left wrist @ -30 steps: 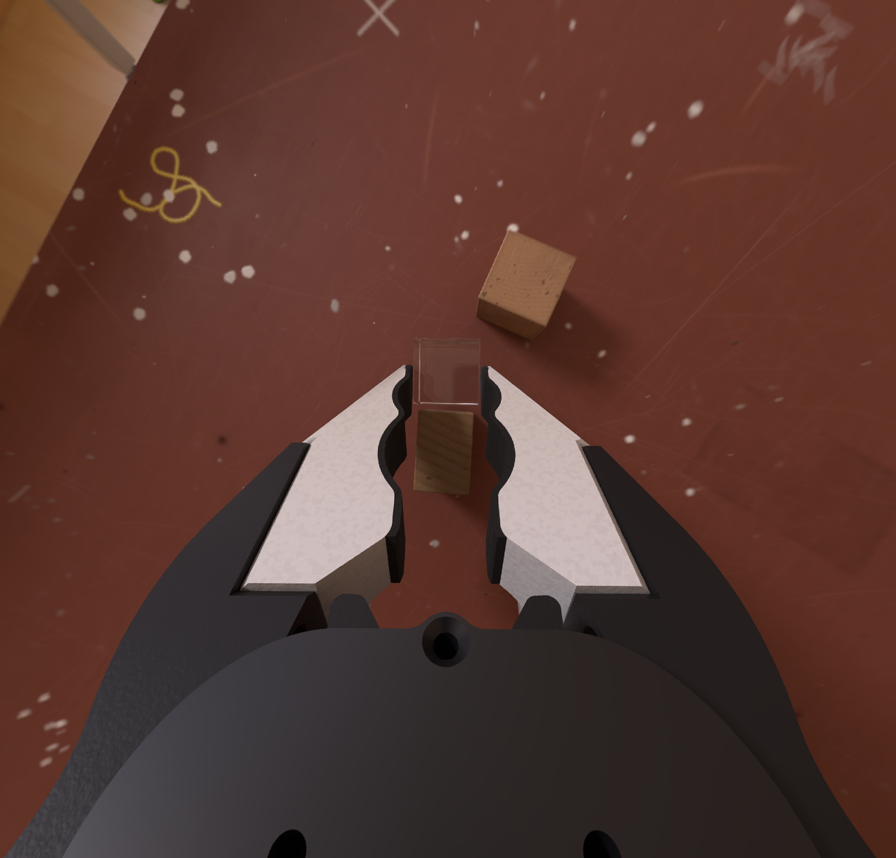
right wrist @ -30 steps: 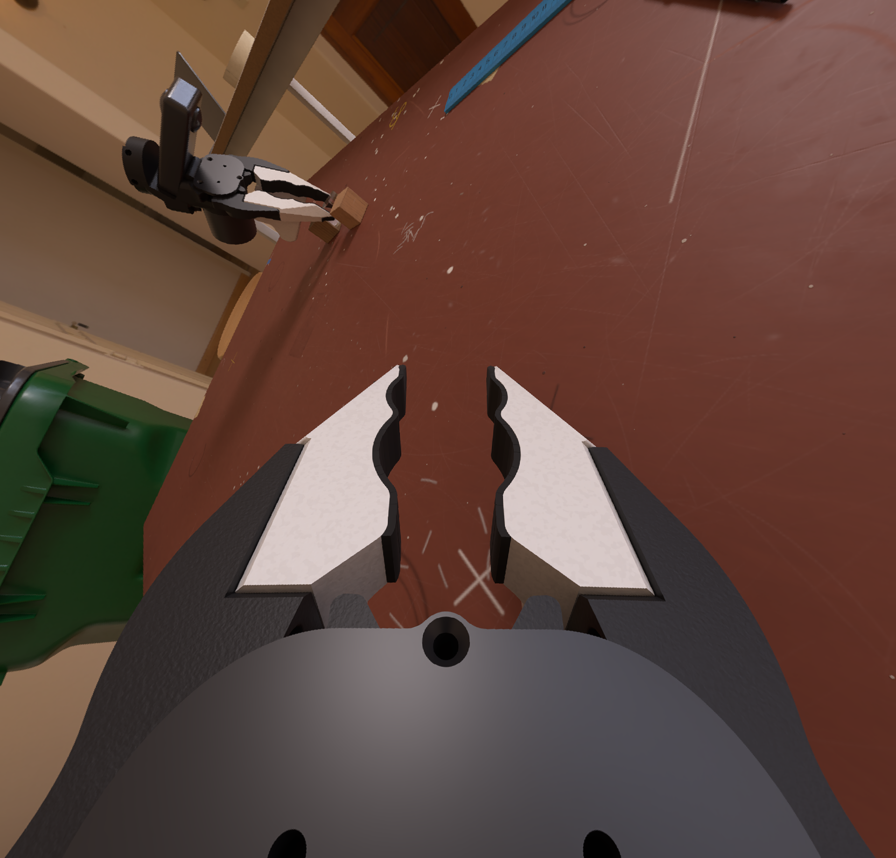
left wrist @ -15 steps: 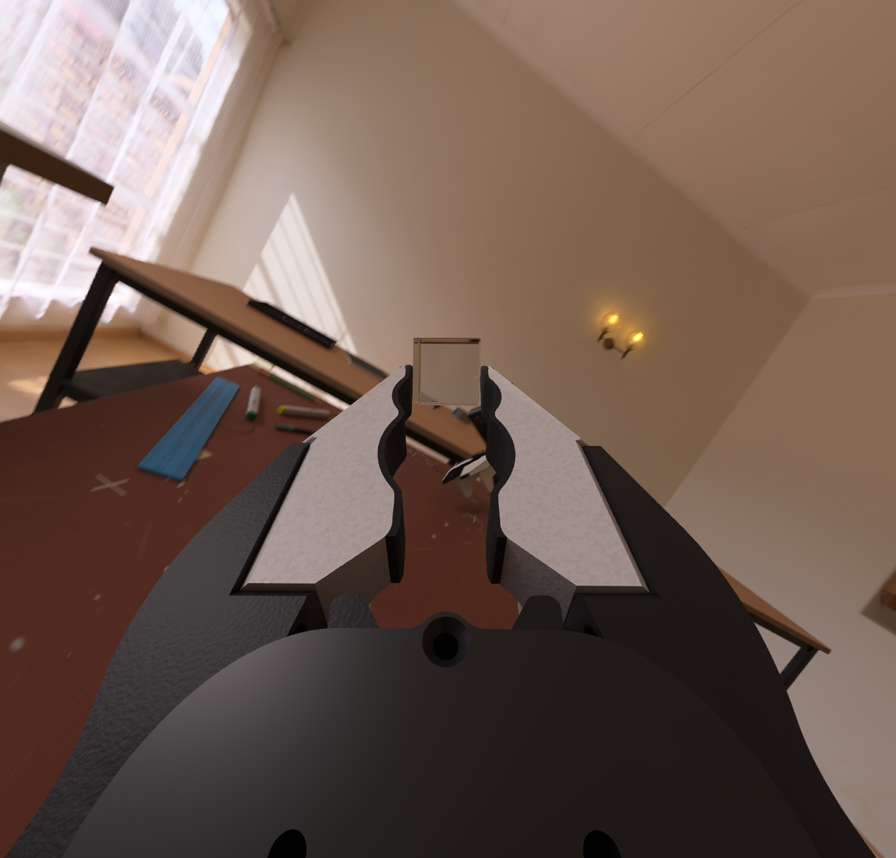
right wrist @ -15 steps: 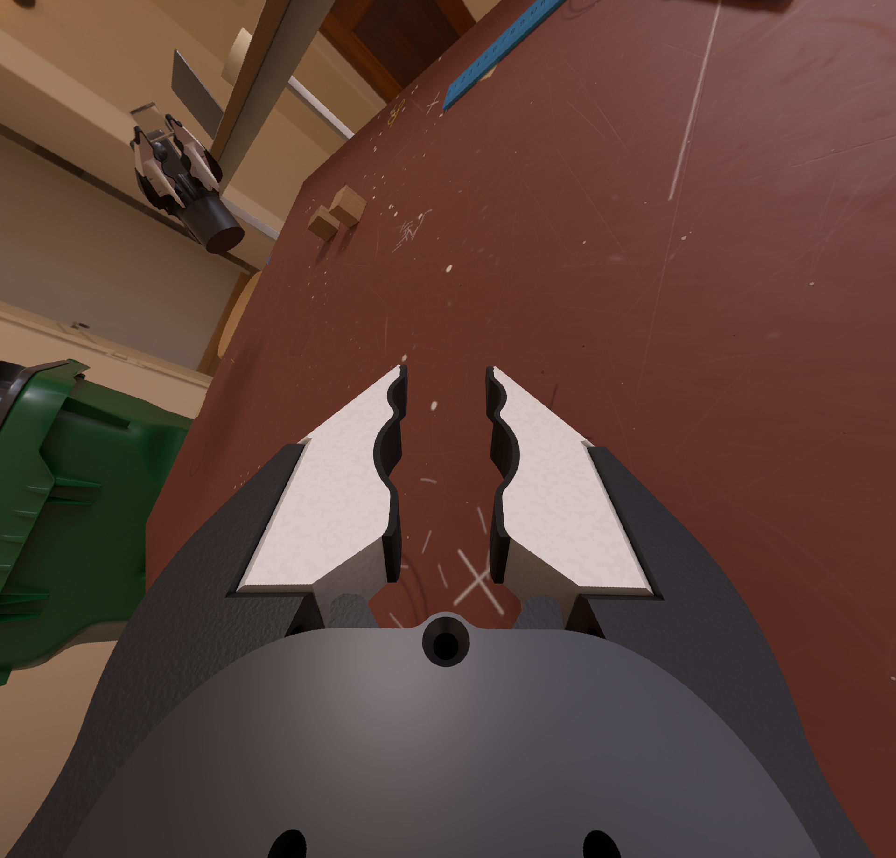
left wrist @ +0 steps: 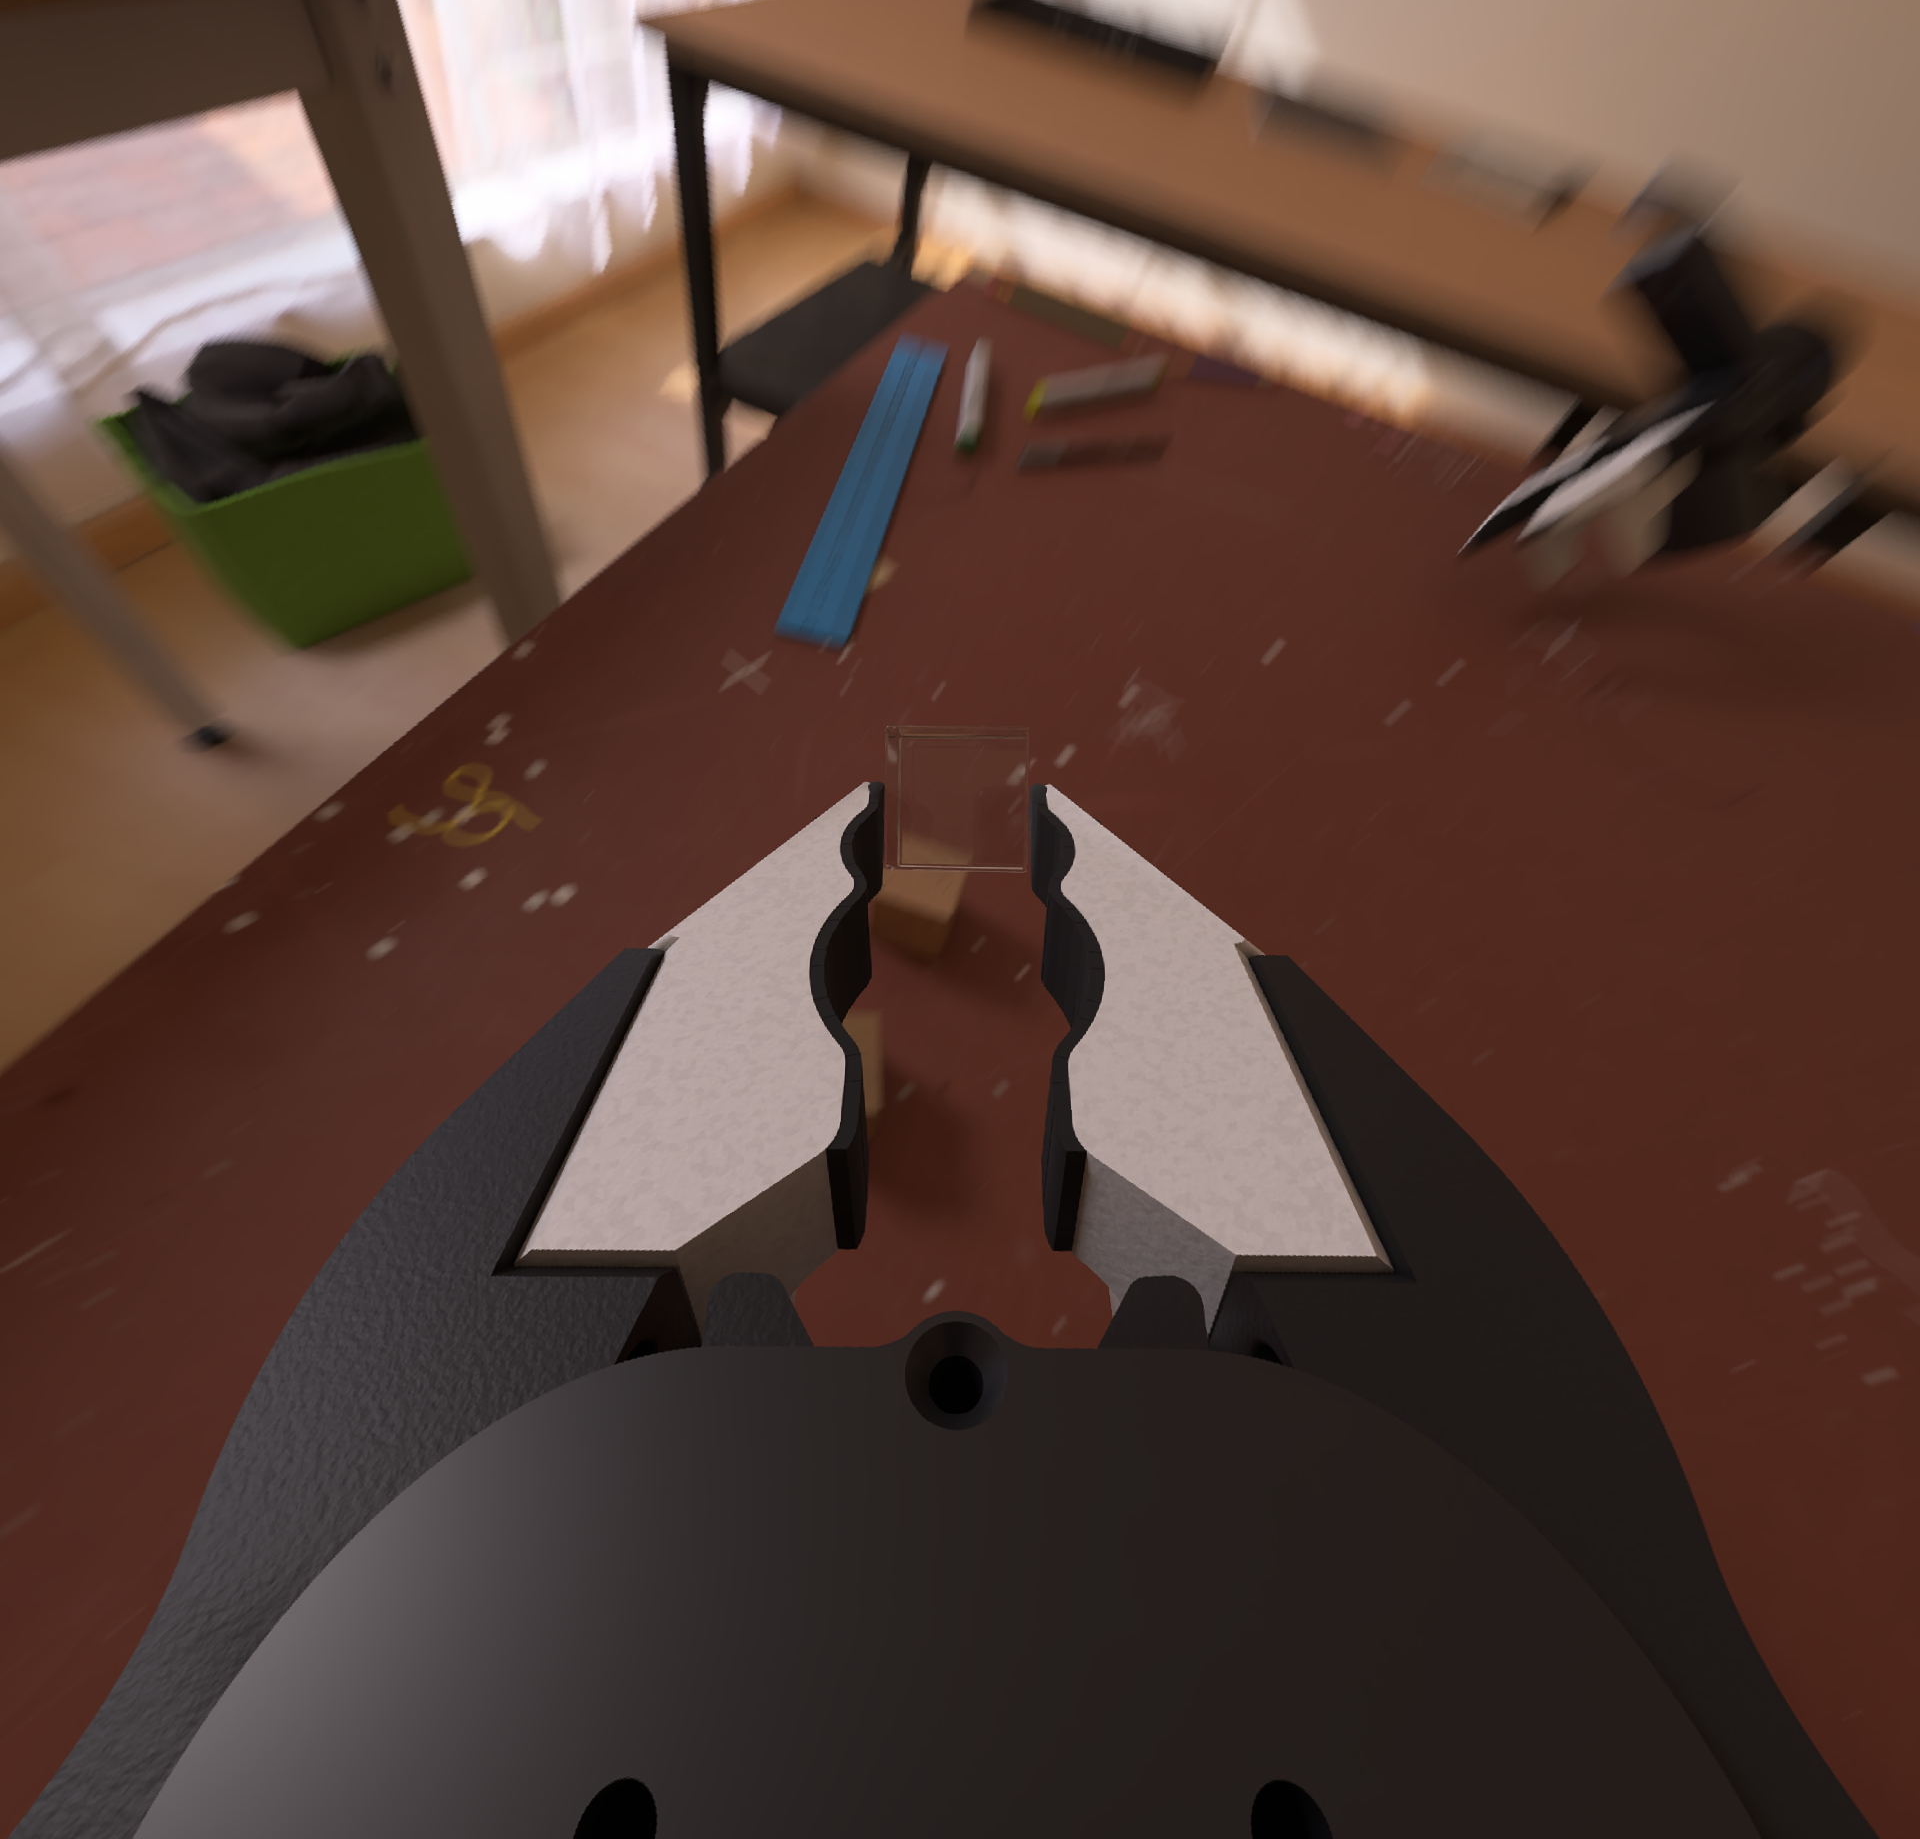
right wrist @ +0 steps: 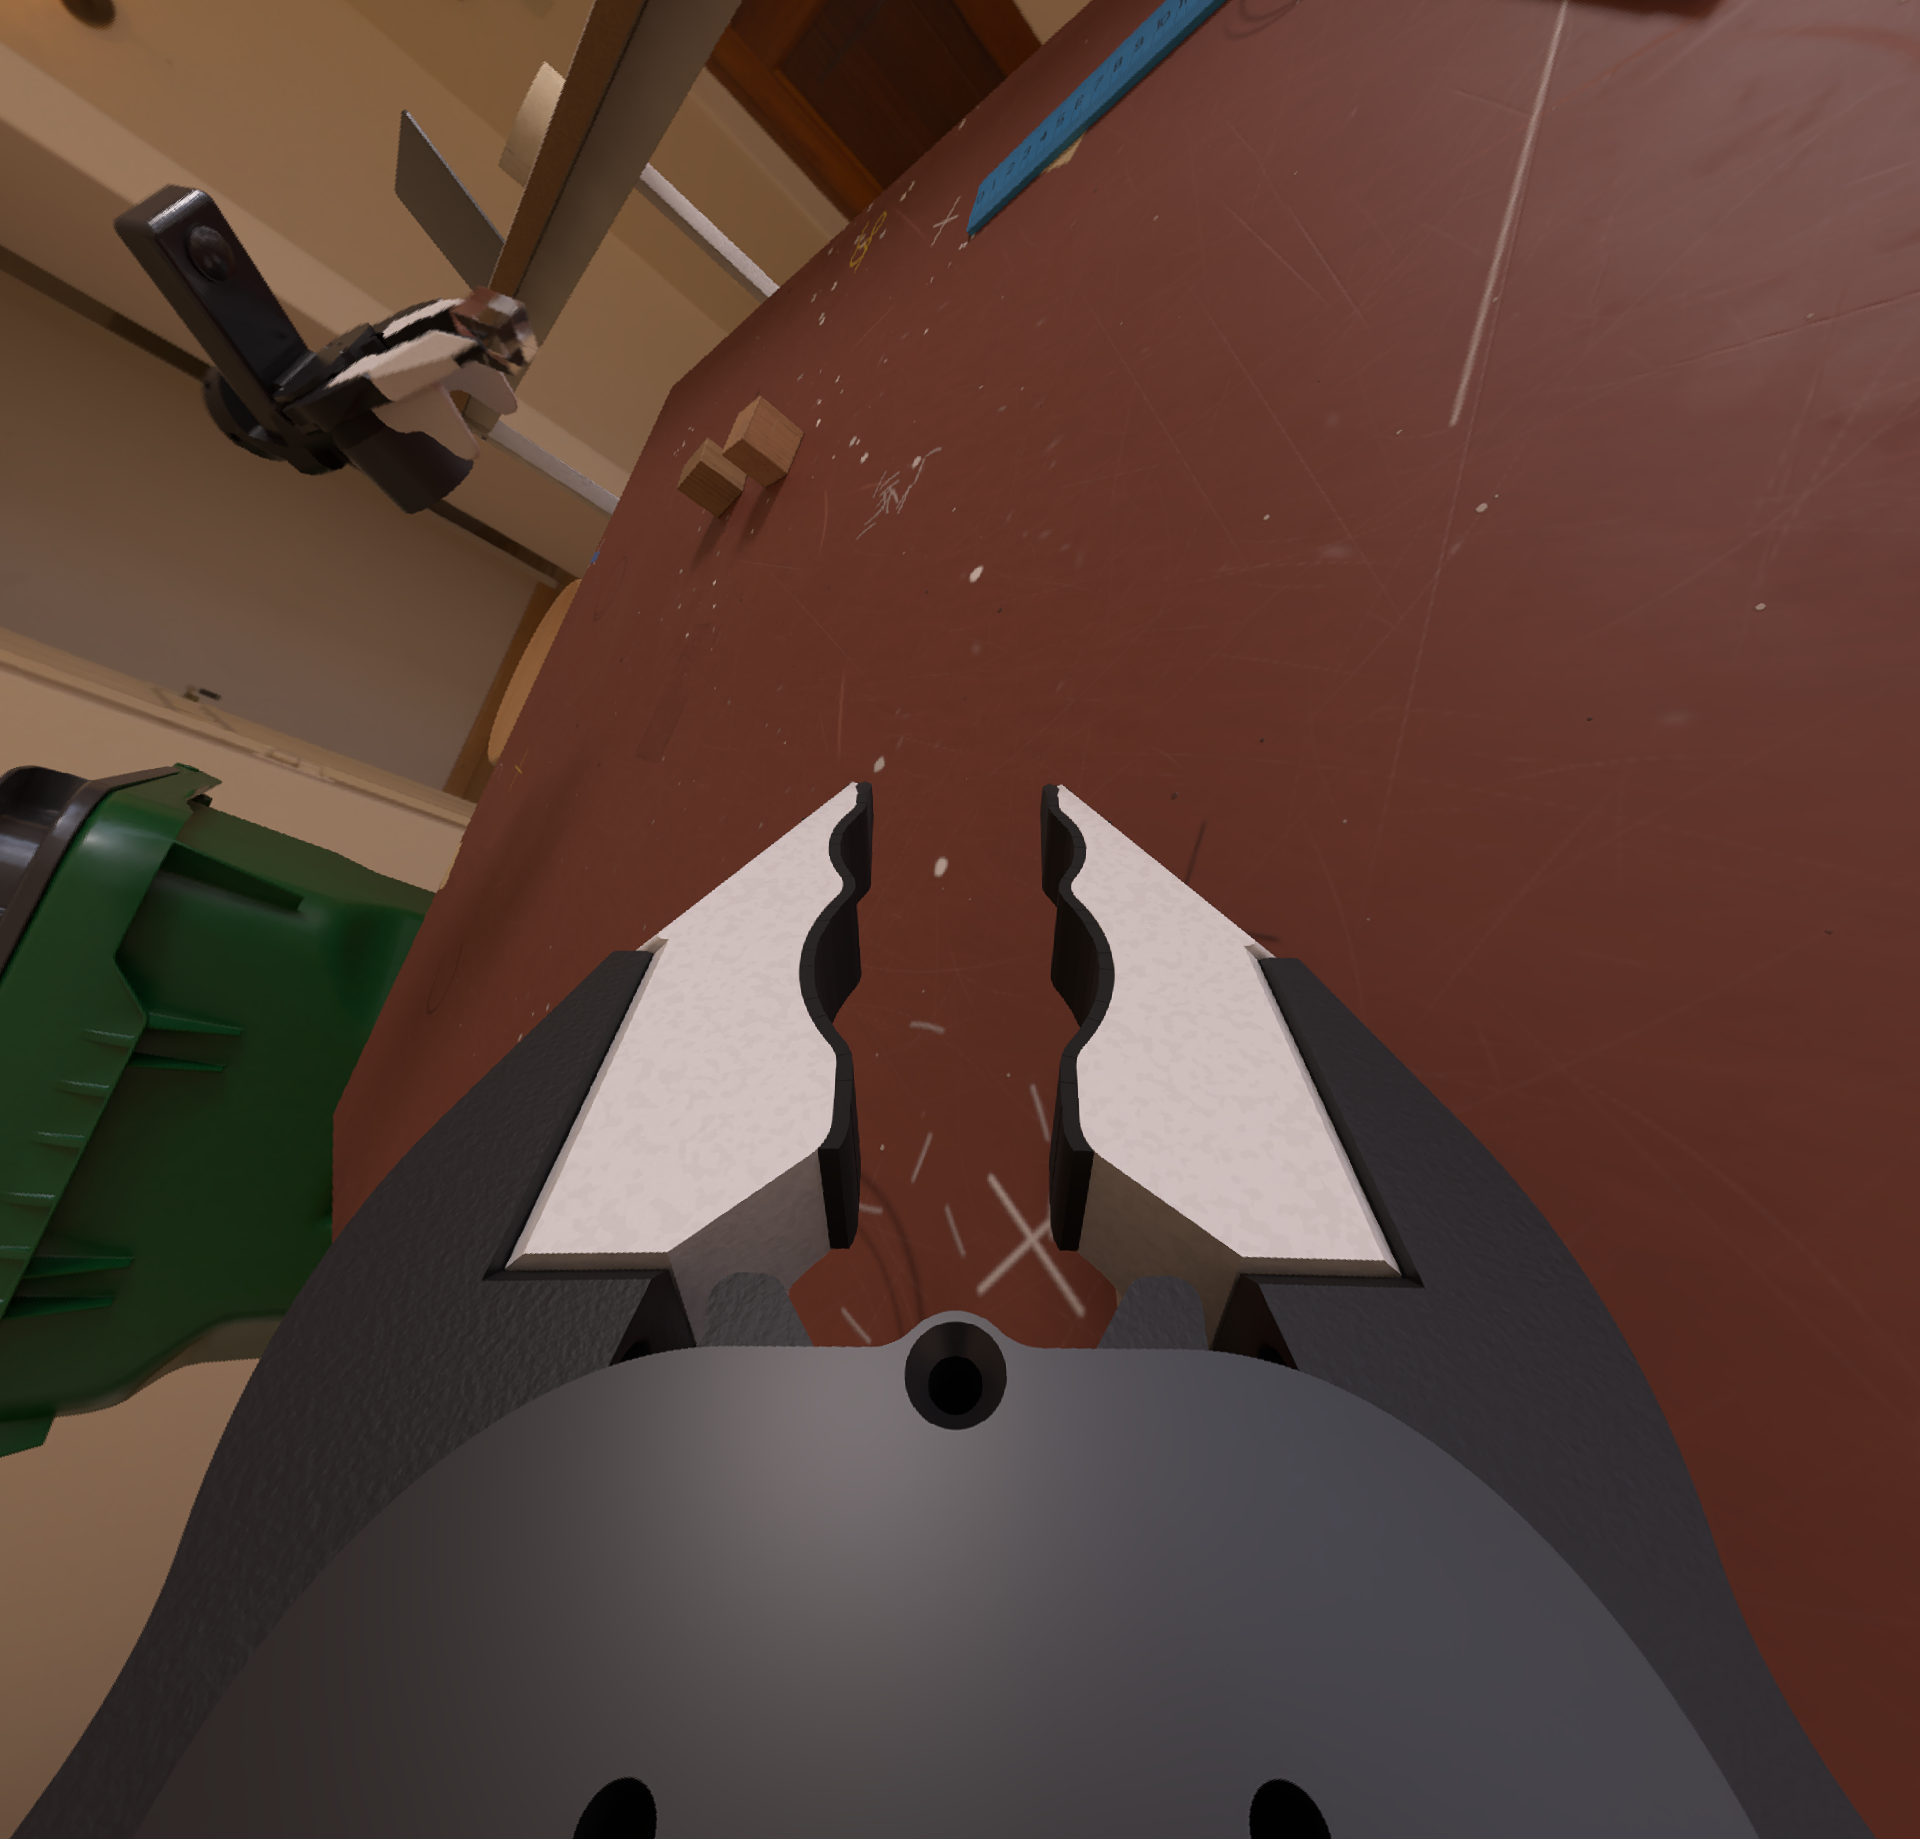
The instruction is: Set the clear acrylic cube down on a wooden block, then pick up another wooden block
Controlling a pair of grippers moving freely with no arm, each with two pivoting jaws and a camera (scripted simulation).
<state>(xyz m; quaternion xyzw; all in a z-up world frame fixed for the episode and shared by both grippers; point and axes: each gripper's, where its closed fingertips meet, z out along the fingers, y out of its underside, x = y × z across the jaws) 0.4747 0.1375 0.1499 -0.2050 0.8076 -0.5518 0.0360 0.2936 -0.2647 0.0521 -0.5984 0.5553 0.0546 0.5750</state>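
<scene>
In the left wrist view, the left gripper (left wrist: 956,802) clenches the clear acrylic cube (left wrist: 961,800) between its tips, pinched at the very ends, presumably so the cube's underside stays free to land flat. The cube hangs above the scuffed dark red tabletop (left wrist: 1351,958); the picture is smeared, so I cannot tell its exact height. Beneath and just nearer sit the 2 light wooden blocks: 1 (left wrist: 916,919) peeks out right below the cube, the other (left wrist: 871,1057) is mostly hidden by the left finger. Far beyond lie a flat blue ruler (left wrist: 864,496) and some markers, and at far left a lime green bin (left wrist: 312,532) stands on the floor. In the right wrist view, the right gripper (right wrist: 956,802) is released, jaws parted with nothing between them, hovering low over bare tabletop, likely parked out of the way. Far off at upper left the same 2 blocks (right wrist: 764,439) (right wrist: 711,477) sit just beside each other near the table edge, and the left gripper (right wrist: 488,335) floats off that edge, well apart from them, so the set-down is not yet done.
</scene>
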